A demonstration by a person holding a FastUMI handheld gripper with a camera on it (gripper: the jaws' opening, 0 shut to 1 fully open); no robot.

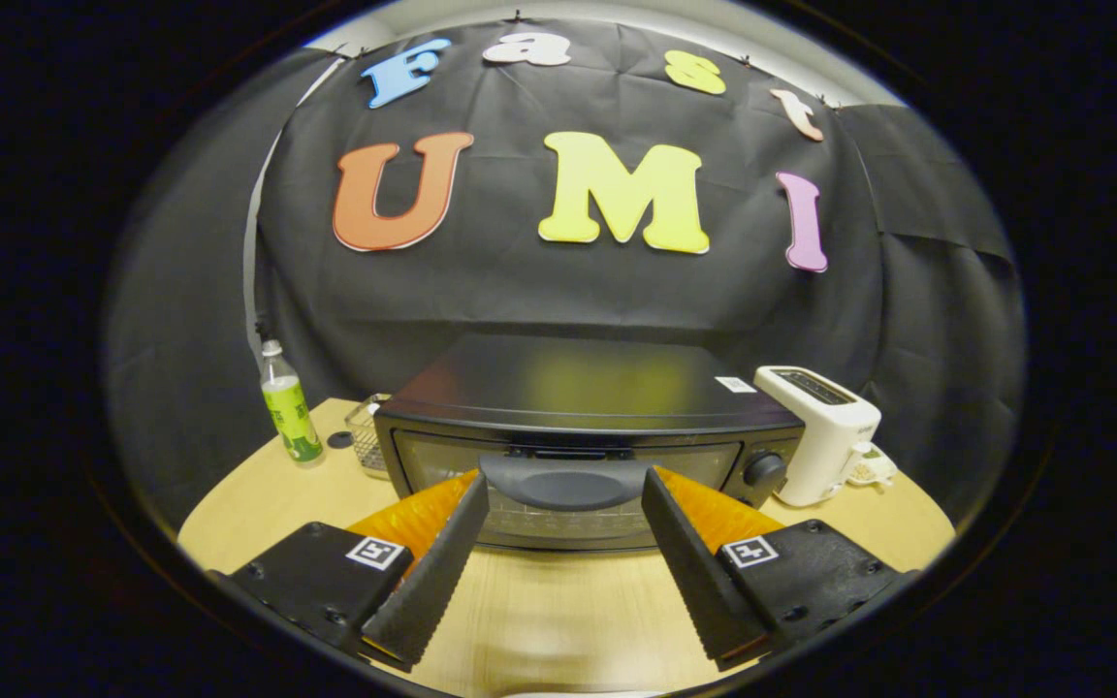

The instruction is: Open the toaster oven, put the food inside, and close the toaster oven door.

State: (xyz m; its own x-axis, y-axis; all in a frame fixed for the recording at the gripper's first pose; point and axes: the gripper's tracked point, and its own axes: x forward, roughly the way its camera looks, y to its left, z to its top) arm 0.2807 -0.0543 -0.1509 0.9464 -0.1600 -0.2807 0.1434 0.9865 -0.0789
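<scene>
A black toaster oven (pixel 578 402) stands on the wooden table just ahead of my fingers, its glass door shut. The door's dark handle (pixel 563 480) runs across the top of the door and sits level with my fingertips, in the gap between them. My gripper (pixel 565 485) is open, its two fingers spread wide with nothing held. A round knob (pixel 764 469) is at the oven's right front. I cannot pick out any food.
A white slot toaster (pixel 822 431) stands right of the oven with its plug (pixel 871 470) beside it. Left of the oven are a wire basket (pixel 369 436), a small dark cap (pixel 339 439) and a green-labelled bottle (pixel 289 407). Bare tabletop (pixel 558 611) lies below my fingers.
</scene>
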